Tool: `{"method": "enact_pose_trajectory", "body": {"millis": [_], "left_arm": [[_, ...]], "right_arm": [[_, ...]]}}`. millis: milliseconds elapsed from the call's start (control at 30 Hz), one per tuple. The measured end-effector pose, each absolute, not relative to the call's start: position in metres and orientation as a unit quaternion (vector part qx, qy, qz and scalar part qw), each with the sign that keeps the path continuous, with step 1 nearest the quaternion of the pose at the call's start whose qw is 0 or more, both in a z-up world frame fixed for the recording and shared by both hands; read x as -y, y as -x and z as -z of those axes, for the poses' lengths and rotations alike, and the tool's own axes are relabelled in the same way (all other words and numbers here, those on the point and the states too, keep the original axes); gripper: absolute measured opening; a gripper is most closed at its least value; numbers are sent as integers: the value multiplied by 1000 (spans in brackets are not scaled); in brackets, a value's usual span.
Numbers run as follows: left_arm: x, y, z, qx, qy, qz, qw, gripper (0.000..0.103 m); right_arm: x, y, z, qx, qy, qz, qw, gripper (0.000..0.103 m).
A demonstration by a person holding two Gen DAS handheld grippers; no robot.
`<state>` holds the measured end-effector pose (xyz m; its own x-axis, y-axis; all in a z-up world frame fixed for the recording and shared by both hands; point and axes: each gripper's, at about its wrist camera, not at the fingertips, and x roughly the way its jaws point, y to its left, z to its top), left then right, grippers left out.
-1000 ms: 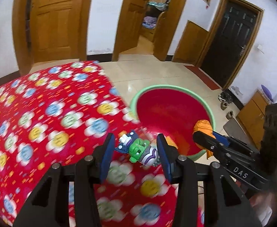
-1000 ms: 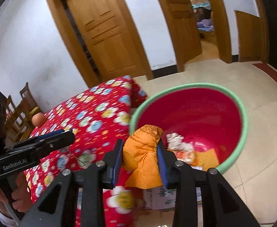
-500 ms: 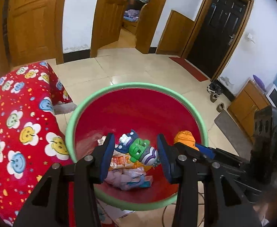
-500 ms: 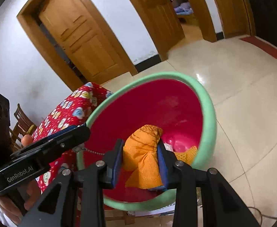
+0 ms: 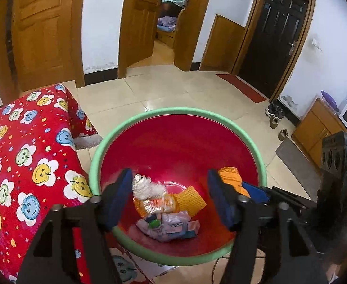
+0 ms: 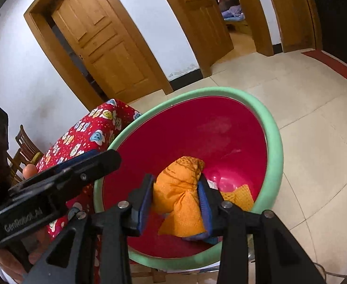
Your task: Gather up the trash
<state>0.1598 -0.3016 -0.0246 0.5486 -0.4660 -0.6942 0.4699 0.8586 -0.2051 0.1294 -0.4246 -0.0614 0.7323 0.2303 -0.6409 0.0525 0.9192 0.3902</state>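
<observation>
Your orange cloth bundle (image 6: 182, 194) hangs pinched in the right gripper (image 6: 177, 203), poised over the red basin (image 5: 220, 120) for dropping; those jaws are easing apart; your left gripper (image 5: 169, 197) jaws are spreading wide and empty above the basin's trash pile (image 5: 166, 215), beside the table (image 5: 19, 165).

I see glossy cream floor tiles (image 5: 135, 90), white walls (image 5: 100, 21), wooden doors (image 5: 43, 30) at twelve o'clock, a black door (image 5: 275, 37) at two.

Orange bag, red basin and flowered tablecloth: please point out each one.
orange bag (image 6: 180, 189), right wrist view, its bulging middle.
red basin (image 5: 173, 112), left wrist view, far green rim.
flowered tablecloth (image 5: 26, 161), left wrist view, top surface.
</observation>
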Motion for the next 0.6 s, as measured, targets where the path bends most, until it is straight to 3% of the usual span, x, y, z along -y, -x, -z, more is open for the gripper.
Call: {"method": "enact_pose_trajectory", "body": {"millis": [267,300,333,400,600], "left_arm": [[293,-163,22,-397,12,258,881,75],[290,-163,21,-396,21,256,882,76],[287,-164,19,-395,28,253,882,80],[282,-164,15,-394,36,252,883,85],[270,-156,3,-381,21,247,891,87]], "right_arm": [[418,-131,57,-354,-191,-49,914,48],[417,-132,55,-352,-191,-50,915,61],[416,-132,54,-350,-187,-41,917,82],[414,-128,50,-337,-174,-17,925,103],[411,-124,44,-334,-168,1,928,103]]}}
